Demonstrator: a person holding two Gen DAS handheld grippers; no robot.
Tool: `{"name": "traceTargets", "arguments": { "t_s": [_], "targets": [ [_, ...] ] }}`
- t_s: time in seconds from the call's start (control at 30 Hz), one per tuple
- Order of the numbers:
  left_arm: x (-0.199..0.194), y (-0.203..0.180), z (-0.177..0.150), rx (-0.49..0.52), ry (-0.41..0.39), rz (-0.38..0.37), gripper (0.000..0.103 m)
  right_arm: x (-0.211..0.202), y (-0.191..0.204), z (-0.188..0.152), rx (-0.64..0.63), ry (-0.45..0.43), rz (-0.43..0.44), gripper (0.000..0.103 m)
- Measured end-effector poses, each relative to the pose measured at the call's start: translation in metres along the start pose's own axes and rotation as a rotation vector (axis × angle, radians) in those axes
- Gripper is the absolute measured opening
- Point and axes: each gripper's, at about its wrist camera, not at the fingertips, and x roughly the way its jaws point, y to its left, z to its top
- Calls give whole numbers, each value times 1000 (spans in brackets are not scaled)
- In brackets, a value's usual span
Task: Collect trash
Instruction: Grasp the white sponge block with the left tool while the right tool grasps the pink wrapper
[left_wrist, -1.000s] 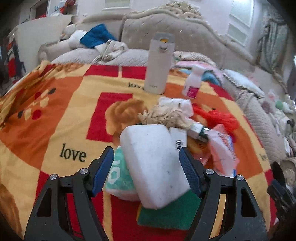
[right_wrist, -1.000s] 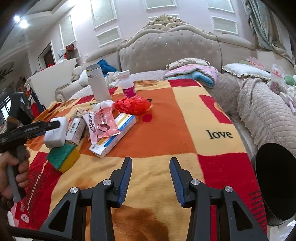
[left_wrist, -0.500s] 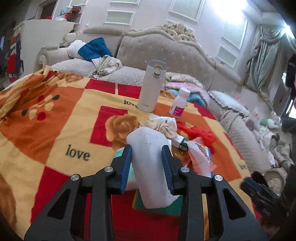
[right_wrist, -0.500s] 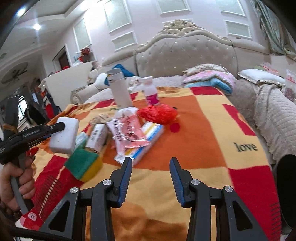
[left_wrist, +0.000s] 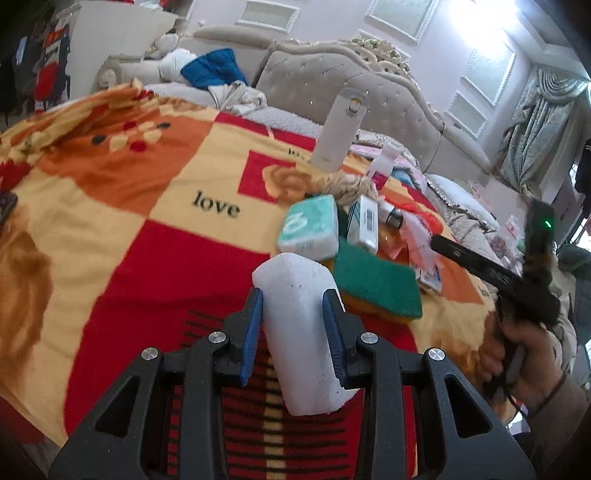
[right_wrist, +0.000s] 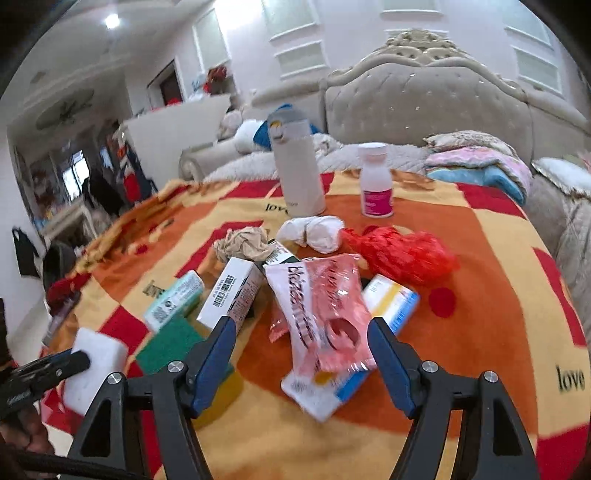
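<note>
My left gripper (left_wrist: 293, 317) is shut on a white foam block (left_wrist: 301, 332) and holds it above the blanket, clear of the pile; the block also shows at lower left in the right wrist view (right_wrist: 96, 365). My right gripper (right_wrist: 301, 343) is open, its fingers on either side of a pink plastic wrapper (right_wrist: 325, 314) that lies on a white and blue box (right_wrist: 354, 343). The pile also holds a green sponge (left_wrist: 376, 284), a teal soap pack (left_wrist: 310, 229), a white barcode box (right_wrist: 232, 291), crumpled paper (right_wrist: 243, 245), a white wad (right_wrist: 314, 230) and a red bag (right_wrist: 402, 254).
A white thermos (right_wrist: 297, 166) and a pill bottle (right_wrist: 376, 181) stand behind the pile on the orange and red blanket (left_wrist: 129, 206). A tufted sofa back (right_wrist: 424, 103) and folded blankets (right_wrist: 480, 162) lie beyond.
My left gripper closed on the foam block, lifted it and pulled it back off the pile. My right gripper opened wider and moved forward over the pink wrapper.
</note>
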Motion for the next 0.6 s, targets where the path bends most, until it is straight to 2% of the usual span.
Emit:
{"name": "traceTargets", "arguments": {
  "t_s": [0.03,0.1,0.17,0.27,0.33,0.4,0.47,0.53,0.6],
  "targets": [
    [2,0,-3,-1,5,3,31,8,3,2,-20,17,-19,70],
    [5,-2,-5,13,8,10,31,20,8,4,-56,36,-48,59],
    [7,-3,-5,25,8,15,32,32,10,5,-72,74,-75,26],
    [9,-7,-5,44,13,22,38,36,7,4,-75,119,-100,11],
    [10,-10,-7,76,15,37,41,23,4,4,-57,97,-69,9],
    [12,-10,-10,82,28,32,50,3,3,4,-45,60,-38,9],
    [14,-10,-14,78,35,34,52,-27,0,-2,-41,12,-21,9],
    [13,-9,-15,68,24,33,49,-53,-4,-12,-29,-21,-13,9],
    [11,-6,-14,39,21,19,39,-77,-12,-29,-8,-51,-22,9]
  ]
}}
